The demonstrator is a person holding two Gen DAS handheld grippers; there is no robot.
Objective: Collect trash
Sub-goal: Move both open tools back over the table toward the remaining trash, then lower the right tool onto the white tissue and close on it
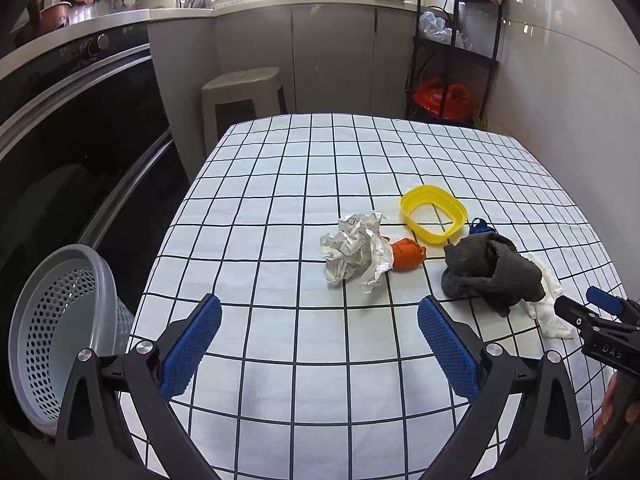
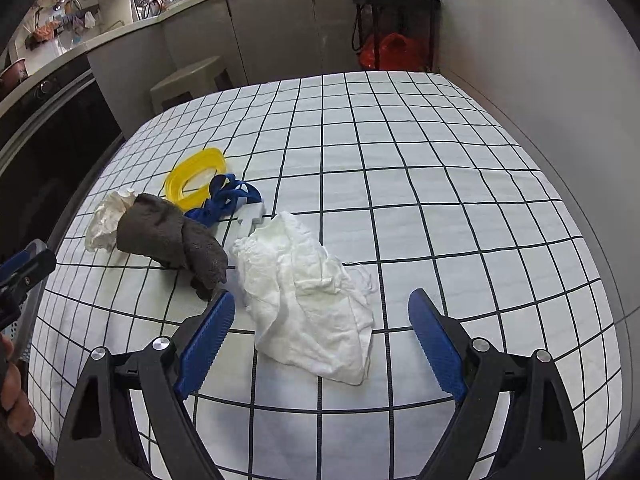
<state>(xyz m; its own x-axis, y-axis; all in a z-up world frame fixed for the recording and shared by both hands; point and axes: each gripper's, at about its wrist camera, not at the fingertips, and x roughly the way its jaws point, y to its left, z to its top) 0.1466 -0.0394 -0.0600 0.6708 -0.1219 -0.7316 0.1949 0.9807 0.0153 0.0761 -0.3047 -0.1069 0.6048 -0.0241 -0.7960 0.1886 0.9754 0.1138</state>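
- Left claw (image 1: 320,344) was spread above the desk (image 1: 280,168); crumpled paper (image 1: 356,254) lay at 12 o'clock.
- Right claw (image 2: 322,336) was spread, white cloth (image 2: 308,300) between its fingers, possibly untouched.

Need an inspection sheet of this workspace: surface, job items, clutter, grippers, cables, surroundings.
Surface: table under a white cloth with a black grid; far half bare.
Job's things: crumpled paper, orange scrap touching it, white rag, second white wad behind the dark cloth. Grey perforated basket beside the table's left edge, tilted.
Clutter: yellow oval ring, blue strap, small grey piece.
Grippers: left gripper open, holding nothing; right gripper open, straddling the near end of the white rag.
Cables: nothing seen.
Surroundings: oven, stool, black shelf rack with red bags.
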